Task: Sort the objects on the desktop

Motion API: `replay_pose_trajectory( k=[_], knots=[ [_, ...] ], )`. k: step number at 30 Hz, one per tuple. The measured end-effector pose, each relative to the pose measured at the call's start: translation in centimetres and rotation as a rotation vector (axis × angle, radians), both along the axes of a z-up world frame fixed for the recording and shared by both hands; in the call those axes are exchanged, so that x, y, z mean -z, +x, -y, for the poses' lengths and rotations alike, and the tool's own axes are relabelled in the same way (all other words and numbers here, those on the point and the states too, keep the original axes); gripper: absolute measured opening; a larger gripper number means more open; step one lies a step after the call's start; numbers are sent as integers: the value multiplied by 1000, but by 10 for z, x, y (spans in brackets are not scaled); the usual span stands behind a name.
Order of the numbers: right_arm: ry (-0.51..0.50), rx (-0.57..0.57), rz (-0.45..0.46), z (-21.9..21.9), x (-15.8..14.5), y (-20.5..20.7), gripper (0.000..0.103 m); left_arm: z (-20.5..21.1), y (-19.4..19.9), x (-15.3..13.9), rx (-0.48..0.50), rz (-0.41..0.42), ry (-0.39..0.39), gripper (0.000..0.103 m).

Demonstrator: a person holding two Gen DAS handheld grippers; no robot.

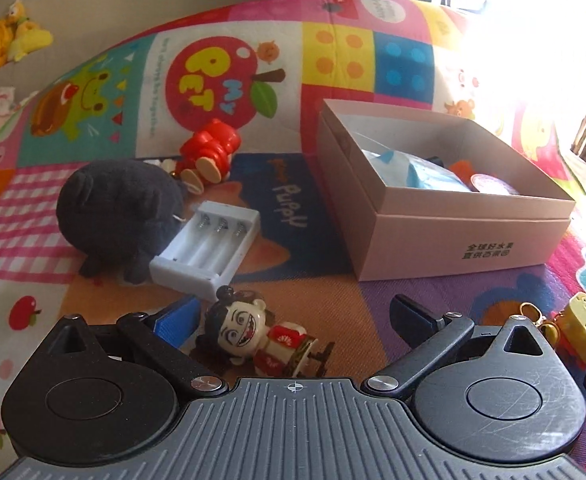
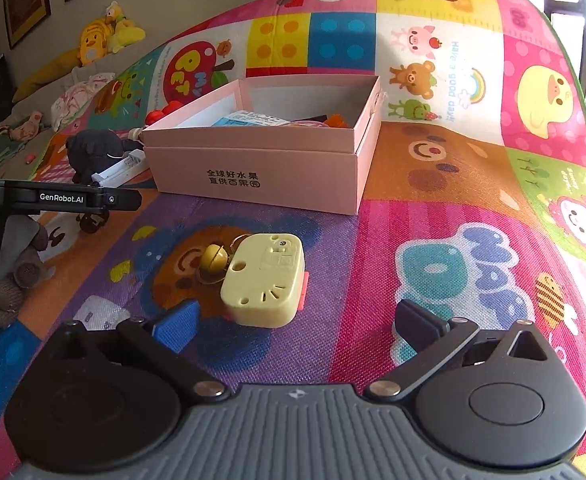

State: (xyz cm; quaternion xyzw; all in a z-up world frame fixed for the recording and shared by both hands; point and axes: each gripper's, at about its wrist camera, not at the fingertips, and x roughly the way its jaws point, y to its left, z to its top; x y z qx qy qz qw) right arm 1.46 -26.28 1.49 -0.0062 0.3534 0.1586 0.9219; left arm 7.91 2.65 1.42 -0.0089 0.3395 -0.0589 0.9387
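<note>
Both jaws wide apart, empty.

The tall walls of the pink cardboard box (image 1: 445, 216) are hiding most of its contents: a blue-and-white packet (image 1: 413, 172) is peeking over the rim, and an orange item (image 1: 463, 169) is showing too little to identify. The black plush toy (image 1: 117, 216) is covering part of the red-clothed figurine (image 1: 209, 152) behind it. Window glare is washing out the colourful cartoon play mat (image 1: 533, 40) at upper right. In the right wrist view, the box is blocking the white plastic battery holder (image 2: 123, 166), and the left edge is cutting off a grey knitted toy (image 2: 9, 276).
</note>
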Motion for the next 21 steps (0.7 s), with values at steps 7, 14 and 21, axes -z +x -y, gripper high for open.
replay_pose_trajectory(
  k=[7, 14, 21],
  knots=[
    [-7, -1, 0, -1, 0, 0, 103, 18, -17, -1, 147, -35, -74, 103],
    [-31, -2, 0, -4, 1, 1, 103, 50, -50, 0, 303, -41, -66, 103],
    [-73, -19, -6, -10, 2, 2, 103, 58, -51, 3, 234, -18, -1, 103]
  ],
)
